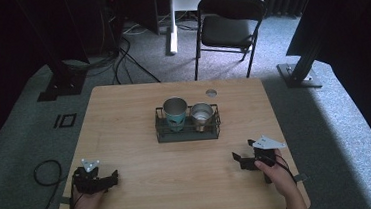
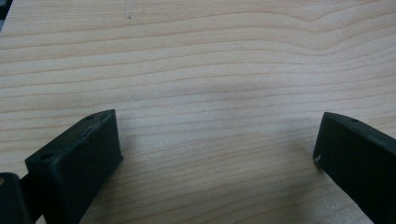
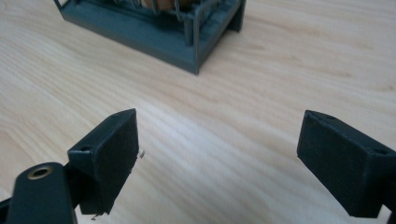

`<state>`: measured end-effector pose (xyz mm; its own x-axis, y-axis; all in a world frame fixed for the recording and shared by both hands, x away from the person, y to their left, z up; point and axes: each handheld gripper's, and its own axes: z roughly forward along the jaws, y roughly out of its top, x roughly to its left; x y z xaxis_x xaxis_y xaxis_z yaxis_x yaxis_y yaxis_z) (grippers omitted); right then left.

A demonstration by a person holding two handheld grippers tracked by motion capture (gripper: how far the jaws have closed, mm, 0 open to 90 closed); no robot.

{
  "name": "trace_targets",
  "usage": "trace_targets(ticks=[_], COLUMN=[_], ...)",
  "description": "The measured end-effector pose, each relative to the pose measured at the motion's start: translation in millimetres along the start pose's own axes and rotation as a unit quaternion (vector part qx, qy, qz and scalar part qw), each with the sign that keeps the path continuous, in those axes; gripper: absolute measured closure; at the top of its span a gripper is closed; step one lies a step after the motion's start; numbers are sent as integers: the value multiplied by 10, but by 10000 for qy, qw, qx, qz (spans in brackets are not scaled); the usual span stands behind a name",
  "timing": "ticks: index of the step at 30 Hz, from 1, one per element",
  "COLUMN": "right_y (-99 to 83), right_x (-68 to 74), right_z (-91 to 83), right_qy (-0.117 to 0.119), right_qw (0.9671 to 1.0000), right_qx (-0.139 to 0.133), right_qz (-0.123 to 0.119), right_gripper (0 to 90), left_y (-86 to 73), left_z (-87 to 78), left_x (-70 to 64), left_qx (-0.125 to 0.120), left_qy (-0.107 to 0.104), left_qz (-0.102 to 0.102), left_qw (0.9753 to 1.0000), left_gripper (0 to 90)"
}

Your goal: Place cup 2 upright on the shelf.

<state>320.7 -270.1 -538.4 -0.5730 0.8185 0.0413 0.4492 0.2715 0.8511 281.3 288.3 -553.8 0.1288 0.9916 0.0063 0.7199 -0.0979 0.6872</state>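
A dark metal rack (image 1: 188, 129) stands on the middle of the table (image 1: 124, 119), a little toward the far side. Inside the rack are two metal cups, side by side and upright. The left cup (image 1: 175, 113) is taller and has a teal band on its side; the right cup (image 1: 202, 115) is shorter and plain silver. They stand very close, but I cannot tell if they touch each other.

The right gripper (image 1: 243, 161) rests near the front right part of the table, held by the person's right hand (image 1: 274, 170), well apart from the rack. In the right gripper view its jaws stand wide apart with nothing between them, only bare wood, and a corner of the rack (image 3: 187, 35) shows ahead.

The left gripper (image 1: 110, 179) lies near the front left corner, held by the left hand (image 1: 83, 203). In the left gripper view its jaws are also spread wide and hold nothing, above the wood grain of the table.

Behind the table, on the grey carpet, a black folding chair (image 1: 227, 28) stands, and some cables (image 1: 120, 59) lie on the floor at the far left
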Motion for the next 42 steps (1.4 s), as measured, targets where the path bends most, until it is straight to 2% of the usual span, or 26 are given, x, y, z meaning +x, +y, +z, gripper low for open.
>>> trace_targets(ticks=[5, 11, 15, 22, 24, 28, 31, 42], right_y=[-87, -153, -190, -272, -308, -330, -343, -360], right_x=[-5, -21, -32, -34, -47, -59, -48, -68], right_z=[-46, -107, -133, -164, -179, -209, -223, -251], right_qy=[-60, -255, -391, -487, -584, -621, -713, -714], right_qw=[9999, 9990, 9976, 9953, 9936, 9926, 9917, 9917], right_qx=[104, 356, 574, 826, 951, 968, 1017, 1020], right_qz=[53, 27, 67, 126, 141, 380, 320, 329], right_gripper=[126, 125, 125, 122, 122, 121, 117, 116], left_y=[0, 0, 0, 0, 0, 0, 0, -1], left_z=[0, 0, 0, 0, 0, 0, 0, 0], left_x=[0, 0, 0, 0, 0, 0, 0, 0], left_qx=[-1, -1, 0, 0, 2, -1, -1, 0], left_qy=[0, 1, -1, 1, -1, 0, 0, 0], left_qz=[0, 0, 0, 0, 3, 0, 1, 1], left_qw=[10000, 10000, 10000, 10000, 10000, 10000, 10000, 10000], left_gripper=[13, 13, 13, 13, 13, 13, 13, 13])
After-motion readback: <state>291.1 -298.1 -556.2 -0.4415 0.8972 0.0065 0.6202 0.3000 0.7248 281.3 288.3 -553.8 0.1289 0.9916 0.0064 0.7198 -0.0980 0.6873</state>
